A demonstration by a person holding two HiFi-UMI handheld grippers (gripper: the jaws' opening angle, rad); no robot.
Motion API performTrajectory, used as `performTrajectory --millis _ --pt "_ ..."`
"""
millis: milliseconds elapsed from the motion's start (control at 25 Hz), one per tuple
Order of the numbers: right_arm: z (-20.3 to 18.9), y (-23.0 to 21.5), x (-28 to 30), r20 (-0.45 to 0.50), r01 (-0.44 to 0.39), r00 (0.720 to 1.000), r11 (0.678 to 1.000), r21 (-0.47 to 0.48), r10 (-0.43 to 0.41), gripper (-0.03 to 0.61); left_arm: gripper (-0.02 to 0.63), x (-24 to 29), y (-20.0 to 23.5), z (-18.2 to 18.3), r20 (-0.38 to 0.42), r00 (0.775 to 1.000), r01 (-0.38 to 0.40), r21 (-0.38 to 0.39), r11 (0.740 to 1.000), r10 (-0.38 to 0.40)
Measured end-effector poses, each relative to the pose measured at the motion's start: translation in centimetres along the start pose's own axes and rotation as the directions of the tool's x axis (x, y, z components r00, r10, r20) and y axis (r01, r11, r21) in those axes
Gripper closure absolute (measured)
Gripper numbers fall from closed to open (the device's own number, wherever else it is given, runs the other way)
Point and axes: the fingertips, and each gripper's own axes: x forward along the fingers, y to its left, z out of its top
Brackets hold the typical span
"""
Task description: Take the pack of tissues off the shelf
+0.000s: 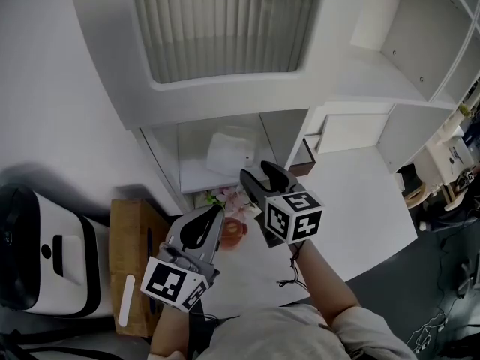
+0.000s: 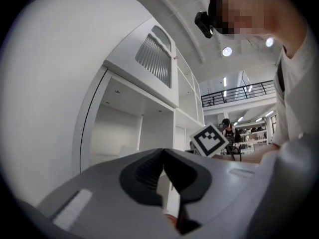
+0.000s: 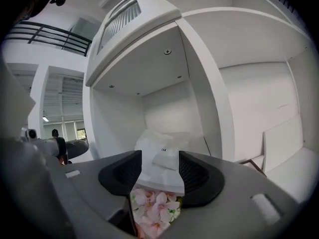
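Note:
The pack of tissues (image 1: 231, 199), printed with pink flowers, lies on the white table just in front of the low shelf compartment (image 1: 196, 180). My right gripper (image 1: 257, 173) hovers over it, open. In the right gripper view the pack of tissues (image 3: 155, 210) shows low between the spread jaws, and the pads do not press on it. My left gripper (image 1: 216, 213) is beside it on the left, shut, with nothing between its fingers. In the left gripper view its tips (image 2: 163, 151) meet.
A crumpled white bag (image 1: 229, 153) sits inside the compartment, also the white bag (image 3: 162, 146) straight ahead of the right jaws. A red object (image 1: 233, 231) lies by the left gripper. A brown box (image 1: 132, 257) and a white device (image 1: 52, 257) stand at left.

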Motion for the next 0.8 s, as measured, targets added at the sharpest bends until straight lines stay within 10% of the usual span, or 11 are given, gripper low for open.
performTrajectory --millis 480,680,800 --pt "-0.2 -0.5 3.5 -0.040 0.078 0.996 0.997 -0.002 -0.078 0.321 0.612 -0.3 2.7 -0.7 0.009 1.000 -0.001 -0.030 1.000 0.001" --pt "-0.5 -1.5 3.5 -0.056 0.120 0.991 0.992 -0.037 -0.122 0.542 0.612 -0.3 3.3 -0.9 0.006 1.000 -0.010 -0.038 0.999 0.010" --pt "-0.6 -1.3 3.3 -0.050 0.078 0.996 0.996 -0.034 -0.080 0.571 0.612 -0.3 3.2 -1.0 0.002 1.000 -0.013 -0.036 0.999 0.013"
